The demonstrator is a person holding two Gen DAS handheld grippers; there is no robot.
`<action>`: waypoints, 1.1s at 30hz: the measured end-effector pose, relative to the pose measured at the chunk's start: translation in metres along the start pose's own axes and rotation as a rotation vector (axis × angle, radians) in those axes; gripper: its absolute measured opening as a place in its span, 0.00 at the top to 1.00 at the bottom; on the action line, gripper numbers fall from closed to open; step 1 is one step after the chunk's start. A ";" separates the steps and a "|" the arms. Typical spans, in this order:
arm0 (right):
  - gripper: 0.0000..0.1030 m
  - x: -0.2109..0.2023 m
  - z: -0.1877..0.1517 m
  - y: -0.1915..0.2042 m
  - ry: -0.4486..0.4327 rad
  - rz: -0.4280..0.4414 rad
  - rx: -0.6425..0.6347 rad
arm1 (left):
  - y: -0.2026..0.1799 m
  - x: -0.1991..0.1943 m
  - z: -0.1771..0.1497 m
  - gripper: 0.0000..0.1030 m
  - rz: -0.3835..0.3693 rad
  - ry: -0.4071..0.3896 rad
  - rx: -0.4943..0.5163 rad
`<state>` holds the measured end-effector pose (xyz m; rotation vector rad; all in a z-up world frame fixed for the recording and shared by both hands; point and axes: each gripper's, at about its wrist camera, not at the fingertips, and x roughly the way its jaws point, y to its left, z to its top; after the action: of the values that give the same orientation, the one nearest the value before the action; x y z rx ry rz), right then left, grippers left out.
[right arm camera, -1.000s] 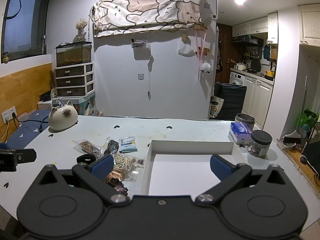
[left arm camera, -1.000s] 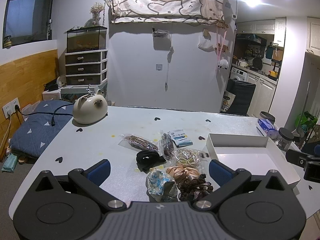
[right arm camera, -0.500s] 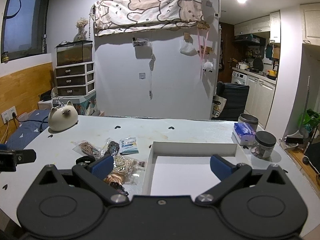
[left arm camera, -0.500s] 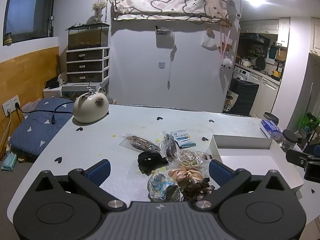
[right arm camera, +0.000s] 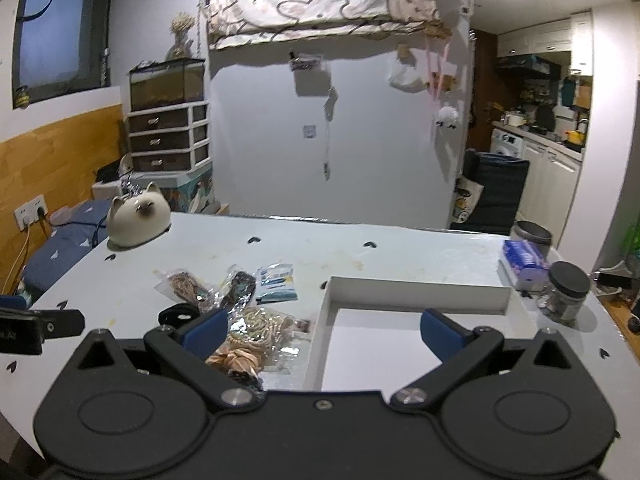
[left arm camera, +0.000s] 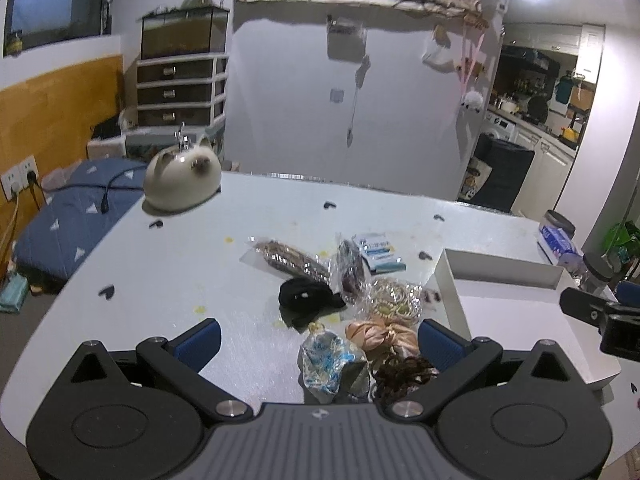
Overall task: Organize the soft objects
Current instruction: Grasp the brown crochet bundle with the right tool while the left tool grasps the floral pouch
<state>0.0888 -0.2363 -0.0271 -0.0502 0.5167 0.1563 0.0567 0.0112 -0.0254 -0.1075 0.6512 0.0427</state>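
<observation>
Both tongs hang empty with jaws spread wide: the left gripper (left arm camera: 318, 340) above the heap of soft hair ties (left arm camera: 384, 312), the right gripper (right arm camera: 324, 330) over the white tray (right arm camera: 416, 292). The heap sits at the tray's nine o'clock side, on the table (left arm camera: 180, 272).

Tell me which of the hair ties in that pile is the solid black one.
The black scrunchie, lying bare on the table at the pile's left edge; the others are peach, blue-patterned, brown, or in clear bags.
</observation>
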 end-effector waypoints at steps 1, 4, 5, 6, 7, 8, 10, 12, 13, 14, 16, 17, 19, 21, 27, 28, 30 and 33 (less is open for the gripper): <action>0.00 0.005 0.001 0.001 0.009 0.011 -0.009 | 0.000 0.003 0.000 0.00 -0.001 0.009 -0.004; 0.00 0.021 0.002 0.005 0.030 0.043 -0.042 | 0.003 0.017 0.001 0.00 -0.006 0.044 -0.023; 0.00 0.025 0.002 0.007 0.033 0.052 -0.052 | 0.003 0.023 0.001 0.00 -0.008 0.057 -0.029; 0.00 0.031 0.002 0.009 0.038 0.061 -0.065 | 0.003 0.026 0.003 0.00 -0.009 0.065 -0.032; 0.00 0.036 0.002 0.011 0.044 0.071 -0.077 | 0.004 0.030 0.004 0.00 -0.010 0.073 -0.034; 0.00 0.041 0.002 0.012 0.052 0.082 -0.088 | 0.004 0.036 0.005 0.00 -0.010 0.082 -0.036; 0.00 0.053 0.001 0.016 0.071 0.107 -0.105 | 0.003 0.044 0.005 0.00 -0.008 0.098 -0.041; 0.00 0.066 0.000 0.020 0.092 0.127 -0.124 | 0.003 0.056 0.007 0.00 -0.005 0.123 -0.052; 0.00 0.072 -0.001 0.023 0.104 0.139 -0.135 | 0.004 0.061 0.008 0.00 -0.004 0.131 -0.058; 0.00 0.077 -0.003 0.026 0.115 0.151 -0.147 | 0.005 0.067 0.009 0.00 -0.004 0.141 -0.066; 0.00 0.087 -0.007 0.031 0.136 0.175 -0.176 | 0.004 0.075 0.011 0.00 -0.006 0.157 -0.076; 0.00 0.092 -0.009 0.033 0.148 0.188 -0.194 | 0.005 0.079 0.012 0.00 -0.007 0.165 -0.083; 0.00 0.103 -0.014 0.040 0.178 0.218 -0.240 | 0.005 0.089 0.012 0.00 -0.009 0.184 -0.098; 0.00 0.112 -0.019 0.045 0.205 0.253 -0.281 | 0.006 0.096 0.013 0.00 -0.009 0.201 -0.113; 0.00 0.134 -0.038 0.064 0.319 0.379 -0.364 | 0.011 0.115 0.009 0.01 -0.016 0.261 -0.184; 0.00 0.138 -0.041 0.067 0.335 0.395 -0.374 | 0.012 0.116 0.008 0.02 -0.018 0.268 -0.194; 0.00 0.144 -0.049 0.072 0.366 0.419 -0.387 | 0.014 0.121 0.005 0.02 -0.021 0.287 -0.220; 0.00 0.152 -0.058 0.077 0.400 0.435 -0.410 | 0.017 0.128 0.002 0.03 -0.017 0.315 -0.247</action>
<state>0.1784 -0.1446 -0.1529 -0.3759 0.8854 0.6860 0.1584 0.0287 -0.1030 -0.3634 0.9583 0.0911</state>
